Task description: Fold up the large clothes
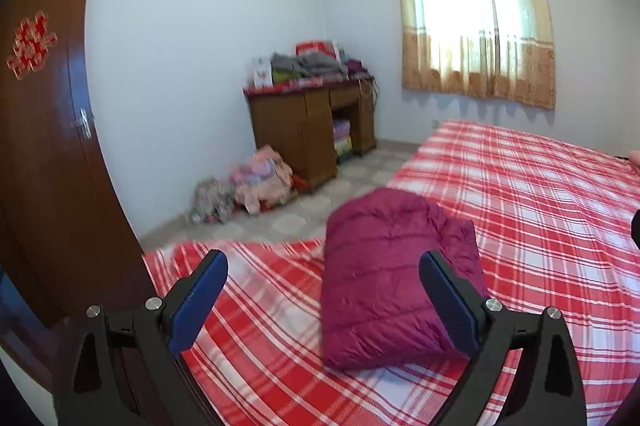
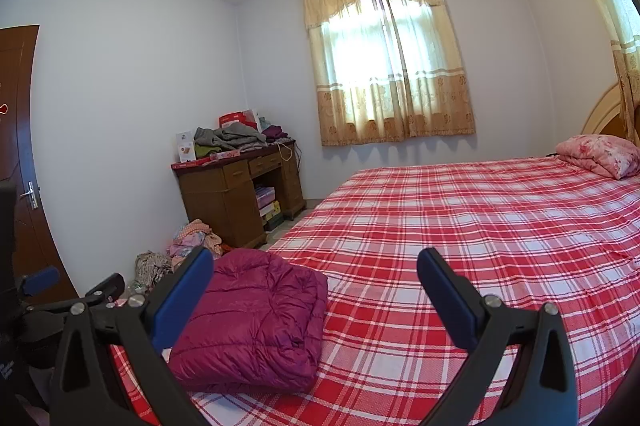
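Jacket (image 1: 384,278), the puffy magenta one, is sitting folded into a chunky bundle near the bed's (image 1: 540,194) corner, on the red plaid sheet. Left claw (image 1: 324,266) hangs just above it with its blue pads spread wide and nothing between them; the right pad overlaps the bundle's edge in that view, though I can't tell if it touches. Right claw (image 2: 316,266) is spread wide too, empty, over bare sheet beside the jacket (image 2: 256,322), which lies off to its left. Nothing else on the sheet close by, just a pink floral quilt (image 2: 600,154) folded up at the far end by the headboard. Past the bed's corner there's a heap of clothes (image 1: 260,182) on the floor against the wall, then a wooden desk (image 2: 236,198) with more folded clothes and boxes piled on top and boxes stacked in its open middle nook. Curtained window (image 2: 388,74) behind, brown door (image 1: 44,146) on the left.
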